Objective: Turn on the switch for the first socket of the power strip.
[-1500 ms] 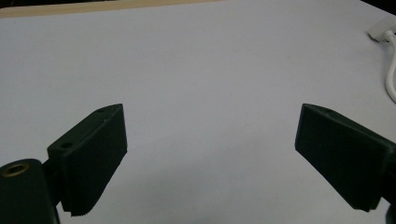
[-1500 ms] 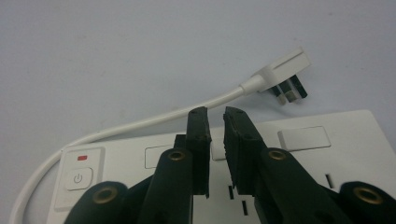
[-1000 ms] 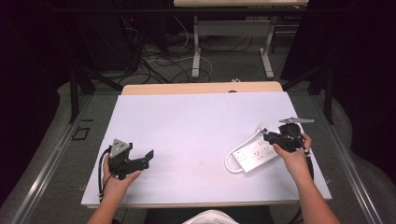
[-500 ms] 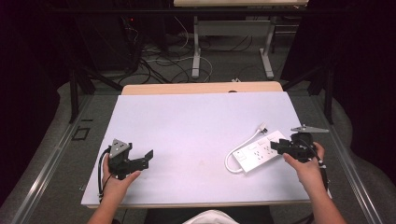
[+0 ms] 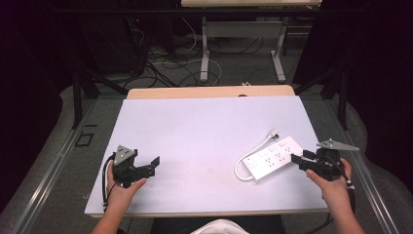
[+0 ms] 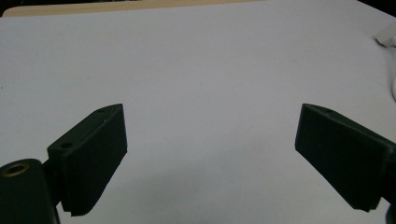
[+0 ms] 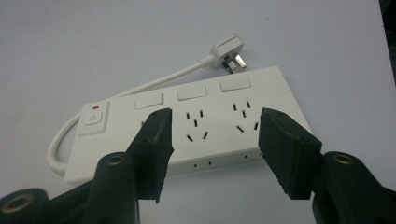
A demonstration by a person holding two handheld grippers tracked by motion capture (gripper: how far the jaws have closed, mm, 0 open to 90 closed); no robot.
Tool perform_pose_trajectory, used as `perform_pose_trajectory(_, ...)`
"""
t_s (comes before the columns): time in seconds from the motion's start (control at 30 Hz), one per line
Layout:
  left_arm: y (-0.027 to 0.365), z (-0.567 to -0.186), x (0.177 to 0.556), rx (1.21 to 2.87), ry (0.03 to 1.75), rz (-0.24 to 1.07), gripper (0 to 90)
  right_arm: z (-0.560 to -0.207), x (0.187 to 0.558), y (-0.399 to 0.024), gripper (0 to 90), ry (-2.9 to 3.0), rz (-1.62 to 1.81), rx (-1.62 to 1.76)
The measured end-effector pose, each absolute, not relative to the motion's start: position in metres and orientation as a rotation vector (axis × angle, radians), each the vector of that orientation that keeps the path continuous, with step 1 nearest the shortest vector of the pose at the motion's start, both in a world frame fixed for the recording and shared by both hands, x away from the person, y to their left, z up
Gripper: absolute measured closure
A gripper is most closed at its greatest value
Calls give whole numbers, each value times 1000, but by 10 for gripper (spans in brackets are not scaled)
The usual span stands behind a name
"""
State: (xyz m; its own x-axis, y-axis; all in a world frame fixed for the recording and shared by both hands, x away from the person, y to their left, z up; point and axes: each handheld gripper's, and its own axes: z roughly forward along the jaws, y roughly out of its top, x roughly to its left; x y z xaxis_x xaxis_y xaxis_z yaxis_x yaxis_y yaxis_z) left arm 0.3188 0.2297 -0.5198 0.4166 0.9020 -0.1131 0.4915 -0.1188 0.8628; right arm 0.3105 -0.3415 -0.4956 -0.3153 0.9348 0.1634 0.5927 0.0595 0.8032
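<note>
A: Starting at the left, what is sitting there?

B: The left gripper (image 5: 155,165) is resting low over the near left part of the table (image 5: 204,126), held in the person's left hand (image 5: 122,187). Its jaws are standing wide apart with nothing between them; in the left gripper view (image 6: 210,154) only bare pale tabletop is lying in the gap.

A: And moving toward the middle?

B: Plain table surface is stretching across the centre. Right of that, a white power strip (image 5: 270,158) is lying flat, angled, on the near right part of the table. Its cord (image 5: 243,158) is looping out from the near left end and running along the far side to the plug (image 5: 273,132), which is lying just beyond the strip.

A: The right side?

B: The right gripper (image 5: 298,161) is pointing at the strip's right end, held by the right hand (image 5: 331,180). In the right gripper view (image 7: 215,140) its jaws are spread open, hovering over the sockets, gripping nothing. The strip's switch (image 7: 93,117) is showing at the left end there.
</note>
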Motion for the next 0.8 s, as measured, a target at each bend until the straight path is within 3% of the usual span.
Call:
perform_pose_trajectory(0.63, 230, -520, 320, 1769, 1205, 559, 91, -516, 306, -358, 311, 1806, 1167, 1472)
perform_pose_trajectory(0.73, 230, -520, 320, 1769, 1204, 559, 91, -523, 311, -358, 176, 1791, 1144, 1466)
perform_pose_trajectory(0.8, 230, -520, 320, 1770, 1203, 560, 91, -524, 311, -359, 158, 1801, 1135, 1485)
